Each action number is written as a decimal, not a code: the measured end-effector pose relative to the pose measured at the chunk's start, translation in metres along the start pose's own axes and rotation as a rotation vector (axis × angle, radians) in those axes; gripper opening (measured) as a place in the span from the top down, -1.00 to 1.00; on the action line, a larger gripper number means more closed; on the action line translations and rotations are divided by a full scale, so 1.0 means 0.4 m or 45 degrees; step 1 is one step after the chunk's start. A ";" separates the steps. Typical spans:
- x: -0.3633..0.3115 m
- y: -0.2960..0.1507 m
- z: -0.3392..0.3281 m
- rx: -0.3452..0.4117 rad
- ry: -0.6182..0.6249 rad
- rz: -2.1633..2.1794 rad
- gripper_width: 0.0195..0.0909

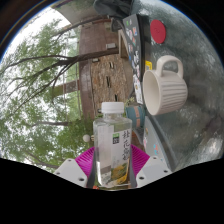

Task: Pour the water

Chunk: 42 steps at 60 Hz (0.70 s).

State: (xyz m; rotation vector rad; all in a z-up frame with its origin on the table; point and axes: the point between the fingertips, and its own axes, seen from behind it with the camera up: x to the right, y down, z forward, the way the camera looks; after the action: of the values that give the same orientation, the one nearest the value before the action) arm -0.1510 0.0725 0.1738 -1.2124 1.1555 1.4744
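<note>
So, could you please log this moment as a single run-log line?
task: pour water | hand-held gripper: shut on bottle, capped, upright | mug: beyond the fingers, apart from bottle | pour: not started

The bottle's (113, 145) base is hidden below, between the pink pads (87, 160), so the fingers' contact with it cannot be judged. Its label print is too small to read. The red object (158, 30) beyond the mug (165, 88) is unclear
</note>
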 end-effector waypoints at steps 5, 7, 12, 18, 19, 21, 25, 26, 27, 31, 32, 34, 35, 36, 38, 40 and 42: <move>-0.023 0.012 -0.017 0.031 -0.021 0.212 0.16; -0.033 0.007 -0.021 0.027 -0.041 0.306 0.16; -0.031 -0.055 -0.021 0.025 -0.095 0.464 0.16; -0.062 -0.026 -0.028 0.057 -0.099 0.581 0.16; -0.066 -0.025 -0.033 0.056 -0.103 0.592 0.16; -0.071 -0.021 -0.046 0.053 -0.107 0.611 0.15; -0.067 -0.025 -0.035 0.048 -0.097 0.629 0.15; -0.066 -0.027 -0.033 0.048 -0.093 0.634 0.16; -0.067 -0.026 -0.035 0.047 -0.091 0.639 0.16; -0.068 -0.014 -0.044 0.027 -0.095 0.632 0.15; -0.073 -0.008 -0.049 0.020 -0.096 0.622 0.16; -0.086 0.012 -0.067 0.002 -0.098 0.585 0.15; -0.091 0.020 -0.074 -0.007 -0.096 0.557 0.16; -0.072 0.024 -0.131 -0.029 -0.105 0.520 0.15; -0.091 0.041 -0.145 -0.043 -0.109 0.429 0.15; -0.120 0.058 -0.160 -0.059 -0.119 0.308 0.15; -0.170 0.078 -0.183 -0.075 -0.138 0.165 0.15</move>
State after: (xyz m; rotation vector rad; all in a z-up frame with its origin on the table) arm -0.1595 -0.0096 0.2382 -1.0999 1.1419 1.6609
